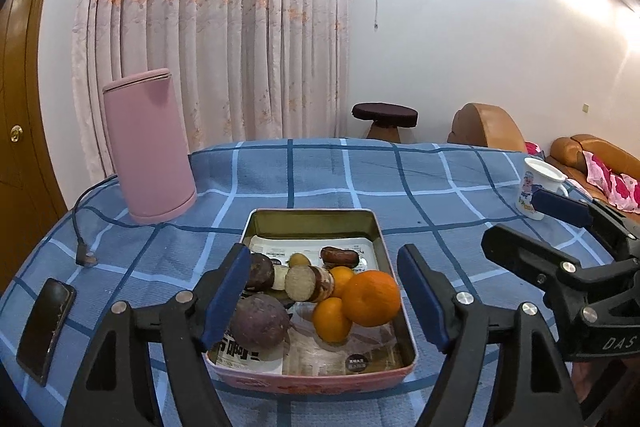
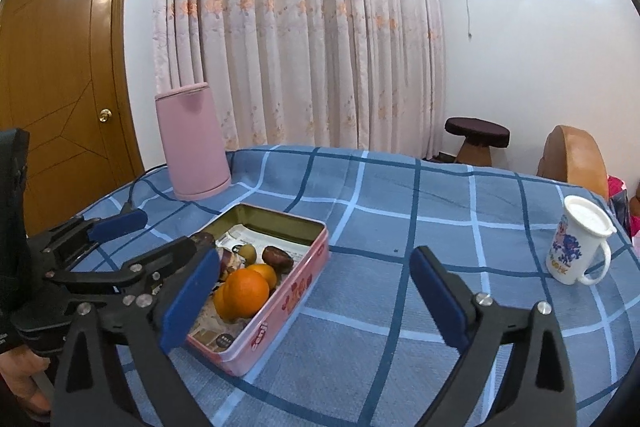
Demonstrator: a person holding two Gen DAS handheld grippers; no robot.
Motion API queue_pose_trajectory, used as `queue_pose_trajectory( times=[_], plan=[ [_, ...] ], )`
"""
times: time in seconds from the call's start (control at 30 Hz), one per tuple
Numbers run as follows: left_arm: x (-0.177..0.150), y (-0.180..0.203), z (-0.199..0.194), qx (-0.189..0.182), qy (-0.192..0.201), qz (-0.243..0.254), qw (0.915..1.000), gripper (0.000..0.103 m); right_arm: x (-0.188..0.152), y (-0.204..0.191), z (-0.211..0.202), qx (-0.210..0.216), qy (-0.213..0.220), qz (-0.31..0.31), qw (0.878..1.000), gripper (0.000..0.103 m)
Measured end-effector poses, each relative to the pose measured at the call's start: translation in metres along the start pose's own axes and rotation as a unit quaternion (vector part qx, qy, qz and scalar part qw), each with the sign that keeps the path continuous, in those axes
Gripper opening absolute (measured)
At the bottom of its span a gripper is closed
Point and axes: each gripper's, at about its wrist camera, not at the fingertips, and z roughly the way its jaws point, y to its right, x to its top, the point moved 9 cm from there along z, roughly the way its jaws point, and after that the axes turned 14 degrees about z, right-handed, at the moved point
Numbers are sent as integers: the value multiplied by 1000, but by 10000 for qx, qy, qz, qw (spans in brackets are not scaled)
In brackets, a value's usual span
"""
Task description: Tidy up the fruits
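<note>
Here, "DAS" shows in white on the right gripper [image 2: 320, 291]; the tin's [image 1: 394, 315] pink side lettering is unreadable. Oranges [image 1: 370, 297] and dark fruits fill the tin between the left gripper's [image 1: 320, 291] open, empty fingers; the right's spread empty beside it.

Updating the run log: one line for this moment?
left tool: open, empty | right tool: open, empty | fruits: in tin

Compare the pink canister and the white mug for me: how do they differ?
The pink canister is tall, plain and handle-free; the white mug is shorter, printed with a cartoon, and has a side handle. The canister stands left of the tin, the mug far right. Both stand upright, lidded.
</note>
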Motion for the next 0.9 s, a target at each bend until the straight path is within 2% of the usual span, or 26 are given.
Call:
queue_pose_trajectory(
  times=[0.37, 0.9],
  plan=[
    [2, 5, -8, 35, 42, 24, 10000, 77, 0, -1, -13, -156, 132, -131, 9997, 101],
    [-1, -2, -10, 159, -22, -25, 9999, 78, -3, -3, -18, -147, 144, -118, 9997, 101]
  ],
)
